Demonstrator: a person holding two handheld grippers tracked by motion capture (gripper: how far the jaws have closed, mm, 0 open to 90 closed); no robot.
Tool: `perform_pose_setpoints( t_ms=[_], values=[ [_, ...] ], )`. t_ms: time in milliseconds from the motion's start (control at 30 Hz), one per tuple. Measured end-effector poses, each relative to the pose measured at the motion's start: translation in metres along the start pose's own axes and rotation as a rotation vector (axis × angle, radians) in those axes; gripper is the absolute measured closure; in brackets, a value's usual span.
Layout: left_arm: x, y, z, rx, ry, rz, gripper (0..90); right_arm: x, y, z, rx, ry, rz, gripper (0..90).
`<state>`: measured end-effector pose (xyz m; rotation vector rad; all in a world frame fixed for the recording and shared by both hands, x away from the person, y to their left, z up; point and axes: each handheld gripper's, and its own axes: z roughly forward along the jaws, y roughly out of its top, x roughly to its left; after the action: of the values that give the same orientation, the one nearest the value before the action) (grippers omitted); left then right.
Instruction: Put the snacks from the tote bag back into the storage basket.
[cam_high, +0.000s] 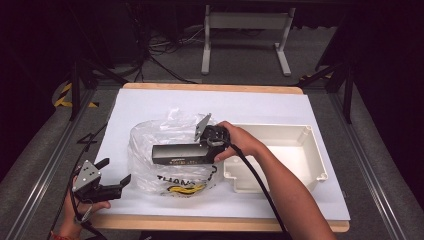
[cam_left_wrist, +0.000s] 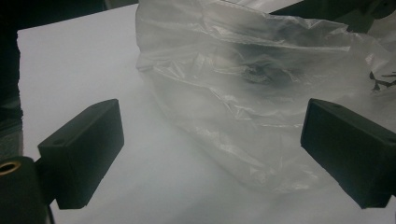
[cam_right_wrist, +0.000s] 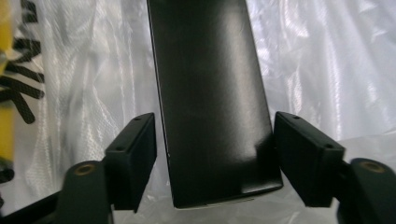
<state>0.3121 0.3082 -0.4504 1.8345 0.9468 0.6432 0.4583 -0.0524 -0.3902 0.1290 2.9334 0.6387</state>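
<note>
A long black box (cam_high: 180, 154) (cam_right_wrist: 210, 84) hangs level over a clear plastic bag (cam_high: 145, 140) with black and yellow print. My right gripper (cam_high: 212, 151) (cam_right_wrist: 215, 154) is shut on the box's right end, with a jaw on each side. The crinkled bag film (cam_right_wrist: 327, 60) lies right beneath the box. My left gripper (cam_high: 116, 171) (cam_left_wrist: 212, 149) stands open near the table's front left corner. Nothing is between its jaws, and it points at the bag's (cam_left_wrist: 243, 93) lower left side from a short distance.
A white plastic bin (cam_high: 305, 131) stands to the right of the bag, beside the right hand. White paper (cam_high: 150, 102) covers the wooden table. Beyond the far edge stand table legs (cam_high: 206, 50) and floor cables.
</note>
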Motion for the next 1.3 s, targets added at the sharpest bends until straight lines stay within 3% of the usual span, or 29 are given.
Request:
perform_pose_setpoints(
  t_ms=[233, 500, 933, 1300],
  values=[
    [0.0, 0.0, 0.0, 0.004, 0.0, 0.002, 6.9, 0.002, 0.006, 0.0, 0.043, 0.024, -0.034, 41.9],
    [0.0, 0.0, 0.0, 0.005, 0.001, 0.0, 6.9, 0.004, 0.008, -0.002, 0.055, 0.014, -0.073, 42.9],
    [0.001, -0.001, -0.001, 0.003, -0.001, -0.007, 6.9, 0.01, 0.006, -0.018, -0.036, 0.006, -0.117, 43.2],
    [0.001, -0.001, -0.001, 0.005, -0.002, -0.007, 6.9, 0.009, 0.007, -0.039, -0.08, -0.012, -0.122, 43.2]
  ],
)
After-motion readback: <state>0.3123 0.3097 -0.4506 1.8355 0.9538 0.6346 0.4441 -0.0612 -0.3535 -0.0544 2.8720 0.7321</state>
